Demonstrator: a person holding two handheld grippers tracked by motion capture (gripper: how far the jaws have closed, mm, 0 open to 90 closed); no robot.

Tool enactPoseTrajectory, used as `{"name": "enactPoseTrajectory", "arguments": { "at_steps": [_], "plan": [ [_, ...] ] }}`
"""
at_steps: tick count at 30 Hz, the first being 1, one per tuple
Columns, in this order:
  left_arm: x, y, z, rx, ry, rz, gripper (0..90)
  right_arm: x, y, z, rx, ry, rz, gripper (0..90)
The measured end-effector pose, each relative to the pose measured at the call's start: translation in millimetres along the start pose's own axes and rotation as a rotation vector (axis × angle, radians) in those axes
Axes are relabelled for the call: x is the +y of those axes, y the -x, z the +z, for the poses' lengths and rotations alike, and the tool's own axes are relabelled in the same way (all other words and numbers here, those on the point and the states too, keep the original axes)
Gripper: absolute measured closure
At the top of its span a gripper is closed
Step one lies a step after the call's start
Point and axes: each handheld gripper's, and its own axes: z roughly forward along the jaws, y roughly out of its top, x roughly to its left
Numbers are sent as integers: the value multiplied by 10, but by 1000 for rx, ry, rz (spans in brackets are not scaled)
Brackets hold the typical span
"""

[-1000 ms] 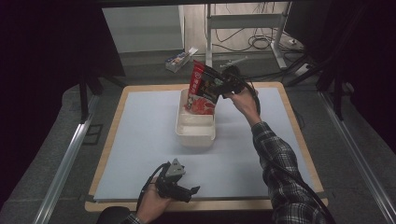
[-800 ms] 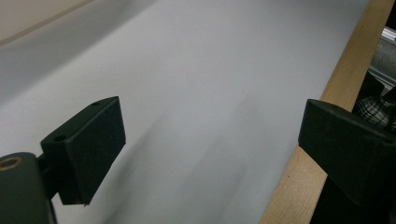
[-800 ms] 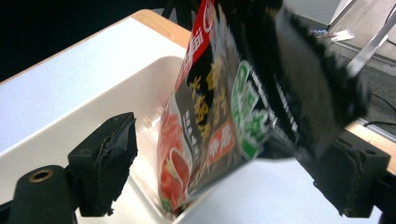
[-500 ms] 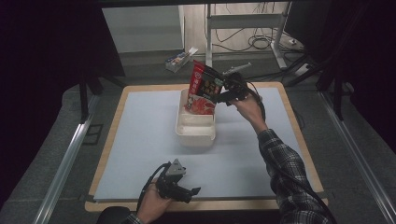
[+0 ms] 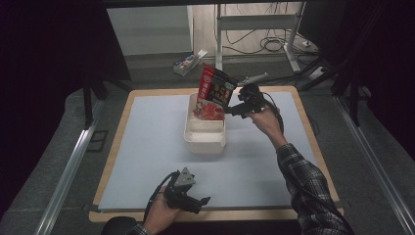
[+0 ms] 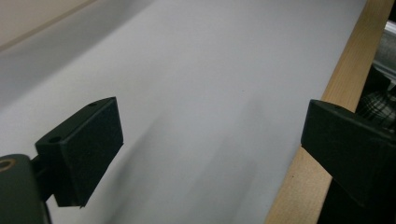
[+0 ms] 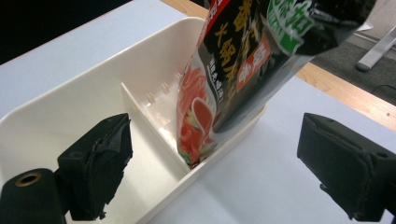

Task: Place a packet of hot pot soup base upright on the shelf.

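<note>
The right gripper [image 5: 234, 108] now sits a little back from the red-and-black pouch [image 5: 214, 93] — its jaws stand wide apart with the pouch between them but untouched, where a second ago they were up against its edge. The pouch now stands on its own in the far compartment of the white bin [image 5: 205, 131], leaning against the far wall. The right hand [image 5: 264, 120] has drawn slightly toward the person — the forearm lies lower along the table's right side.
</note>
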Motion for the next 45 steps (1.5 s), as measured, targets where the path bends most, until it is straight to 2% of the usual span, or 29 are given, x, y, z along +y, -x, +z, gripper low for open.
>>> {"name": "enactPoseTrajectory", "arguments": {
  "at_steps": [9,17,27,33,36,40,45],
  "plan": [
    [-5,4,7,5,4,7,45,-120,-119,-131,-21,7,-43,83],
    [-7,17,23,3,-2,16,44,-263,-205,-205,-10,9,-51,43],
    [-11,21,33,6,-6,28,42,-526,-296,-205,-4,-24,-65,15],
    [-12,20,32,9,-6,33,41,-676,-348,-226,0,-8,-71,13],
    [-14,22,26,10,-4,33,41,-736,-351,-220,-4,-28,-77,12],
    [-16,17,18,11,-2,33,41,-818,-374,-235,3,-18,-68,11],
    [-16,22,16,8,-4,43,41,-907,-434,-283,-13,13,-106,12]
  ]
}}
